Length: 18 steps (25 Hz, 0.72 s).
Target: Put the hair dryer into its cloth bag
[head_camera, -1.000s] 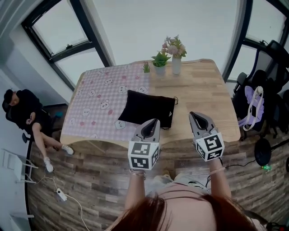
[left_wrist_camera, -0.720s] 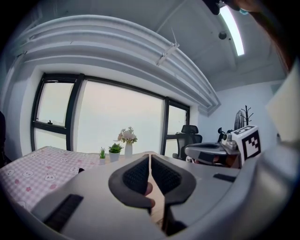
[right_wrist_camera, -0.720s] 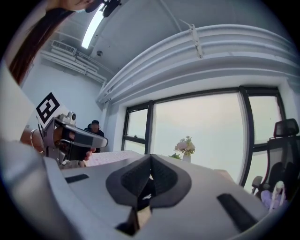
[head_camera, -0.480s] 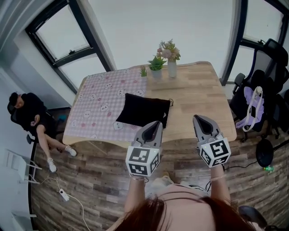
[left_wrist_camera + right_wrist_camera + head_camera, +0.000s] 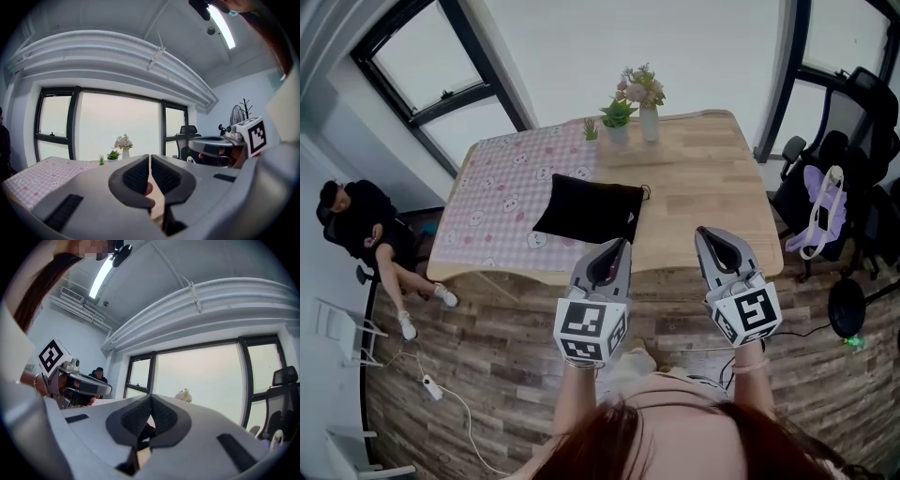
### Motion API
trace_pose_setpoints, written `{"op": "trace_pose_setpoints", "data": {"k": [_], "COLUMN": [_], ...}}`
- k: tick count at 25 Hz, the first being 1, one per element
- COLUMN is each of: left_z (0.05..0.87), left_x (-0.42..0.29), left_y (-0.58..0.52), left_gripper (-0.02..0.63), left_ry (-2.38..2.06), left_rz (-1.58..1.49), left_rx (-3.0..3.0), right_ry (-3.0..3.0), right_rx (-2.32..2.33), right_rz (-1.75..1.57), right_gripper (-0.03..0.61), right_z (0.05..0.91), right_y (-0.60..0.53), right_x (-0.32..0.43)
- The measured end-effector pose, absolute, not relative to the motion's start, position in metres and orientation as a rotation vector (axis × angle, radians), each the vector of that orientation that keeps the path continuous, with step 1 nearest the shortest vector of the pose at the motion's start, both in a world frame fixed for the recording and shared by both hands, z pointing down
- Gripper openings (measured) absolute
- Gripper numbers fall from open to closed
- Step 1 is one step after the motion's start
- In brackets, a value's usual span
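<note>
Can't spot the hair dryer lying loose anywhere on the surface (image 5: 712,187), so prob already tucked inside the cloth bag (image 5: 586,211), or just out of shot. No way to confirm from outside tbh. Found the bag lying fairly flat near the middle of the surface, left part on the pink checked cloth (image 5: 502,187), rest on bare wood.

If packed already, then basically done imo, maybe only the closing-up left. If not, everything still to do, starting w/ locating the dryer.

Pose-wise: holding the left gripper (image 5: 618,246) and right gripper (image 5: 709,236) side by side off the near edge, out over the floor (image 5: 487,337), well apart from the bag. Pointing roughly level toward the surface, marker cubes facing back up at the head cam. Not touching anything.

Fingers (image 5: 136,176) pressed together on both L and R, pads meeting, nothing pinched between. Empty-handed on both sides.
</note>
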<state>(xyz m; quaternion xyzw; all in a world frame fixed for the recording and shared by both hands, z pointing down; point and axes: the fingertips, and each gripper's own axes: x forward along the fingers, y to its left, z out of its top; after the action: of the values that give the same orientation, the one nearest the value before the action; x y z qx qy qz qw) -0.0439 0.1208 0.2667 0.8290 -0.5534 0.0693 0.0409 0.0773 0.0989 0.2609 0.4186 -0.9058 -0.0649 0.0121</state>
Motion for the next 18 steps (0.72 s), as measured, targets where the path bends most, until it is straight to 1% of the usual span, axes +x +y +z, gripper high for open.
{"op": "trace_pose_setpoints", "data": {"k": [18], "left_z": [0.25], "left_x": [-0.027], "left_y": [0.154], "left_gripper": [0.02], "left_ry": [-1.776], "left_rz": [0.195], "left_rx": [2.526], "right_ry": [-2.85], "right_rx": [1.261], "right_rz": [-0.242], "right_gripper": [0.0], "right_z": [0.251], "right_y": [0.126], "right_x": [0.092]}}
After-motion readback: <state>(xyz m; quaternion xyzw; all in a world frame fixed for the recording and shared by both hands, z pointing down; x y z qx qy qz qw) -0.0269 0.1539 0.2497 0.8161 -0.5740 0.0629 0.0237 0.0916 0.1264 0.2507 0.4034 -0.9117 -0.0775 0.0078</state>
